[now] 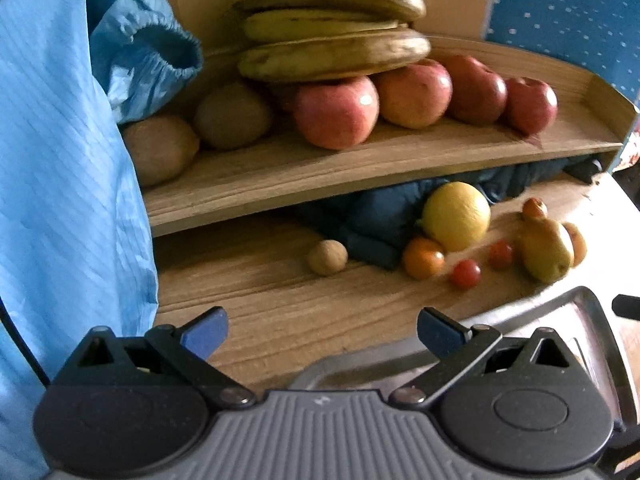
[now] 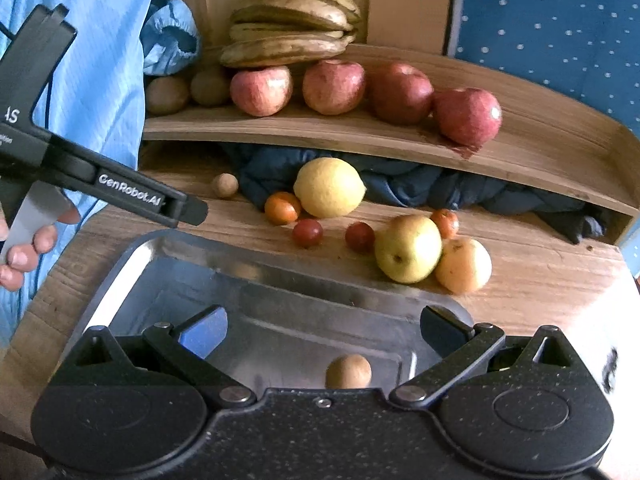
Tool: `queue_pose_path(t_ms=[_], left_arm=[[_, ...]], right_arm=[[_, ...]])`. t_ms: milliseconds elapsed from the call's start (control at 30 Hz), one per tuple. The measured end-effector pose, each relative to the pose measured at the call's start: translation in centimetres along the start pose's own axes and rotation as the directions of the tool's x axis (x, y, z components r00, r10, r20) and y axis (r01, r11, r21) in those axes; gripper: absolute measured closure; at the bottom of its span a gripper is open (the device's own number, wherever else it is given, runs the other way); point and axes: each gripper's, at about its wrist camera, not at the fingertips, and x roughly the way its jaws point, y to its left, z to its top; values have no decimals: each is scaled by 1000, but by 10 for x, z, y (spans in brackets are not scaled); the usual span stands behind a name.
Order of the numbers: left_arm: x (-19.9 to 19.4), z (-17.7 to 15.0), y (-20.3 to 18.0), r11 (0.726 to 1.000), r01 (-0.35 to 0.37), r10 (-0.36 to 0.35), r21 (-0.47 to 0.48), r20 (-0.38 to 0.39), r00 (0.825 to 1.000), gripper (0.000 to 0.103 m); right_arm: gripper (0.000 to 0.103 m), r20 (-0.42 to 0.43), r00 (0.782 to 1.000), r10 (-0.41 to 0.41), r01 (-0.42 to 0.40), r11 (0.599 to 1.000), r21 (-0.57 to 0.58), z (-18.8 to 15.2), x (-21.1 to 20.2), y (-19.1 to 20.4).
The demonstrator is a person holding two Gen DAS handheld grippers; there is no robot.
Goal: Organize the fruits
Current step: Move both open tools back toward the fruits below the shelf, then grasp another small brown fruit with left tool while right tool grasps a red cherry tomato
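Both pairs of jaws stand spread with nothing between them: the left gripper (image 1: 322, 330) hovers over the table (image 1: 260, 300), the right gripper (image 2: 322, 330) over the metal tray (image 2: 168, 264). The tray's near part is hidden behind the right gripper body. On the wooden shelf (image 2: 360, 136) at the far side, bananas (image 2: 288, 24) lie on four red apples (image 2: 334, 86), their far side unseen; two kiwis (image 2: 188, 90) sit to the left. Below, a dark blue cloth (image 2: 440, 188) is mostly tucked under the shelf. A lemon (image 2: 329, 187), pear (image 2: 408, 248), orange (image 2: 464, 266), tangerines (image 2: 282, 208) and cherry tomatoes (image 2: 307, 233) lie on the table. One small brown fruit (image 2: 348, 370), half hidden, sits in the tray; another (image 2: 225, 185) lies far left.
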Motion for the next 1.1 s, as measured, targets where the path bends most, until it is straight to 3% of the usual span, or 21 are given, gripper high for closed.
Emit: queue_pose_path(t_ms=[633, 1100], left_arm=[[52, 30, 8, 999, 14, -17, -53, -48, 999, 0], [70, 38, 7, 996, 61, -63, -69, -32, 998, 5]], right_arm=[[1, -38, 997, 63, -65, 997, -41, 44, 63, 12], [22, -75, 993, 90, -90, 996, 5, 53, 90, 10]])
